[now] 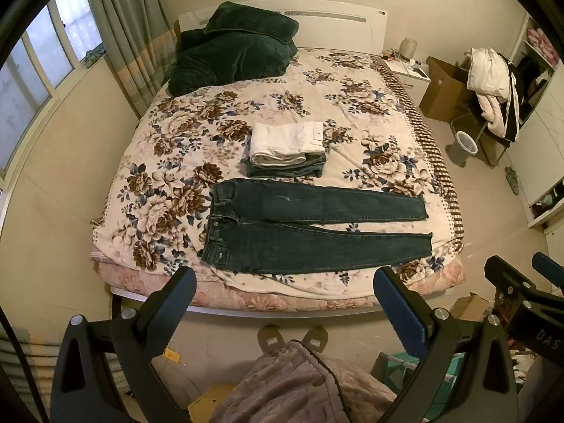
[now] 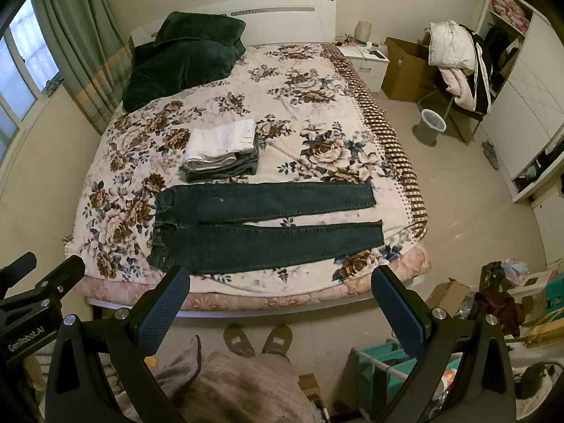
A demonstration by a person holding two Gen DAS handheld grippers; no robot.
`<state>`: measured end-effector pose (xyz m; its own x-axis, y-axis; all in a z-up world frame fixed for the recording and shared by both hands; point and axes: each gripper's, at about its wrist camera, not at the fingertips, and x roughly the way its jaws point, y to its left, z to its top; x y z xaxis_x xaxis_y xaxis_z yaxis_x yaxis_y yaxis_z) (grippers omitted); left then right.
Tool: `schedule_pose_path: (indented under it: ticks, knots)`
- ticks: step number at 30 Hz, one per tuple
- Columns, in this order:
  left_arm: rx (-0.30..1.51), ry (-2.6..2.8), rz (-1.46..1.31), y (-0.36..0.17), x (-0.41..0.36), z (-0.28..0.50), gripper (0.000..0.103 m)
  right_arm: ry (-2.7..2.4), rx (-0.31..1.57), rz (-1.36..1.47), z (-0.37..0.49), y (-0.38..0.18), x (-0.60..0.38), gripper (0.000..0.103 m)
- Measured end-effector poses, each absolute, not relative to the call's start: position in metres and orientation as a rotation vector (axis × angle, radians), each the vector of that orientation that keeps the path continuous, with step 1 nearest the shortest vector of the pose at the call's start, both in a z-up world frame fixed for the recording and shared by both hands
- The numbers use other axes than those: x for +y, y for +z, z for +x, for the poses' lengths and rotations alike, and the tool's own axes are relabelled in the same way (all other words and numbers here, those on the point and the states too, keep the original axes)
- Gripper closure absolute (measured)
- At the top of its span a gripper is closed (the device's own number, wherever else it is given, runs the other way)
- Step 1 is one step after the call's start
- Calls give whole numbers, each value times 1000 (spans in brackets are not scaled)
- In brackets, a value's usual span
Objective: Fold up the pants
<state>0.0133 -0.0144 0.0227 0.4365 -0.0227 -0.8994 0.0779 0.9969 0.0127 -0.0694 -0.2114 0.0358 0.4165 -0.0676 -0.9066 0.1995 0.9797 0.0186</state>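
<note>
Dark blue jeans (image 1: 310, 225) lie flat across the near part of the floral bed (image 1: 370, 112), waistband to the left, both legs spread to the right. They also show in the right wrist view (image 2: 261, 225). My left gripper (image 1: 285, 282) is open and empty, held back from the bed's near edge. My right gripper (image 2: 282, 282) is open and empty too, at the same distance. The right gripper also shows at the right edge of the left wrist view (image 1: 521, 275).
A folded stack, white pants (image 1: 287, 142) on dark jeans, lies behind the spread jeans. A dark green blanket (image 1: 232, 49) sits at the bed's head. A bin (image 1: 465, 144), a cardboard box (image 1: 444, 88) and a clothes-laden chair (image 1: 493, 81) stand right of the bed.
</note>
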Motion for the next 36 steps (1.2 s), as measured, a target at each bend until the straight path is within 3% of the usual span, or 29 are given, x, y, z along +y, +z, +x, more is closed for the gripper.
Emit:
schedule_pose_path:
  ticks: [30, 36]
  knots:
    - [1122, -66, 48, 21, -16, 10, 0, -137, 1156, 140, -70, 26, -209, 0]
    - [1099, -33, 45, 0, -35, 10, 0, -146, 1152, 130, -59, 11, -223, 0]
